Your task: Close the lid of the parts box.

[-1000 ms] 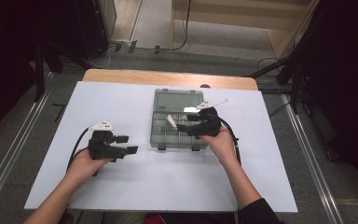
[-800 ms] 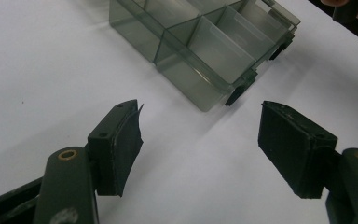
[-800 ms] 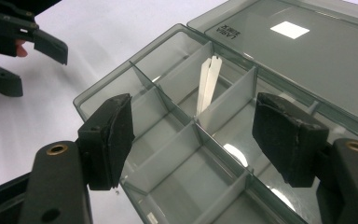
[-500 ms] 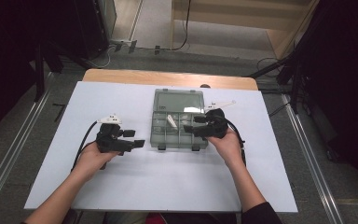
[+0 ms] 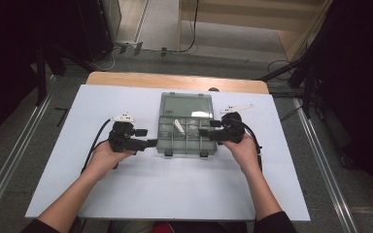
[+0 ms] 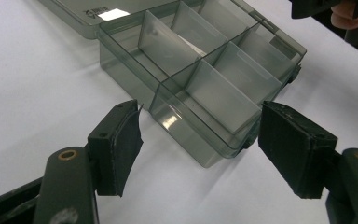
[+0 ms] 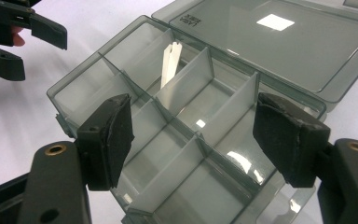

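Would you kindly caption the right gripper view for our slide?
Open right tool poised over an open compartment box holding a white strip.

The left gripper [image 5: 151, 142] moves in from the open table toward the clear box [image 5: 185, 124]; its tips now sit just beside the box's near left corner, which lies between the spread jaws in the left gripper view. The right gripper [image 5: 205, 132] slides from the box's middle compartments back to its right edge, jaws apart over the compartments, away from the white strip [image 5: 178, 125].
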Tool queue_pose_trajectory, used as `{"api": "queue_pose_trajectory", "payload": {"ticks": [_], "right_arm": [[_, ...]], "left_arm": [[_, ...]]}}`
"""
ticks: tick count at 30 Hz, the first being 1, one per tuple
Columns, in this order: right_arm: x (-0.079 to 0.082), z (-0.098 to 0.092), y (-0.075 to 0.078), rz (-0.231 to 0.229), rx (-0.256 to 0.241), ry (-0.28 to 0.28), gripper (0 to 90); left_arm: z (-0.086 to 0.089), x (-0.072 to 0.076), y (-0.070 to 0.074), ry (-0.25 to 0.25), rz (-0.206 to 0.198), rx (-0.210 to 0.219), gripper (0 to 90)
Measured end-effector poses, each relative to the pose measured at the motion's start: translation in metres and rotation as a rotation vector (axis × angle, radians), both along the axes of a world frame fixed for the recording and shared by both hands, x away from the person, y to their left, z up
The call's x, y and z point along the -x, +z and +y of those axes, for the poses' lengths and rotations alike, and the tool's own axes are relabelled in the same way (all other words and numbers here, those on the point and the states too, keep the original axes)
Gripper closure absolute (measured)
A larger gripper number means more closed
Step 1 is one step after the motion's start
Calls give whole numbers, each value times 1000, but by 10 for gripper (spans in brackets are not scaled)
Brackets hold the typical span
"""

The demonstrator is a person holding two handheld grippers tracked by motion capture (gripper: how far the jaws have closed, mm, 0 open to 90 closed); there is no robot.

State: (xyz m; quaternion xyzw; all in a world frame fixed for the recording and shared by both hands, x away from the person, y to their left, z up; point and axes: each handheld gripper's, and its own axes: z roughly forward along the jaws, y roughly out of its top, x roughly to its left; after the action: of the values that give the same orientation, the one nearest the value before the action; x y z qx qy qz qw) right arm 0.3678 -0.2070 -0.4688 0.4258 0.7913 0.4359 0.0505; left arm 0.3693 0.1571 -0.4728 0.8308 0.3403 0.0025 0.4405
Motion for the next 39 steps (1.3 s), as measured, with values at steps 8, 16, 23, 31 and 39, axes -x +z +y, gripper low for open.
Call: {"api": "queue_pose_trajectory", "payload": {"ticks": [8, 16, 23, 31, 39], "right_arm": [[-4, -6, 1, -4, 10, -17, 282], [-10, -9, 2, 7, 14, -40, 269], [-18, -12, 7, 6, 12, -38, 269], [-31, -12, 6, 29, 22, -34, 271], [-44, -12, 5, 36, 31, -55, 275]], "left_arm": [[-9, -14, 1, 10, 18, 10, 296], [-19, -24, 6, 41, 56, 22, 297], [-23, -32, 7, 56, 25, 21, 297], [-26, -44, 8, 94, 33, 44, 298], [-33, -55, 12, 119, 19, 29, 298]]}}
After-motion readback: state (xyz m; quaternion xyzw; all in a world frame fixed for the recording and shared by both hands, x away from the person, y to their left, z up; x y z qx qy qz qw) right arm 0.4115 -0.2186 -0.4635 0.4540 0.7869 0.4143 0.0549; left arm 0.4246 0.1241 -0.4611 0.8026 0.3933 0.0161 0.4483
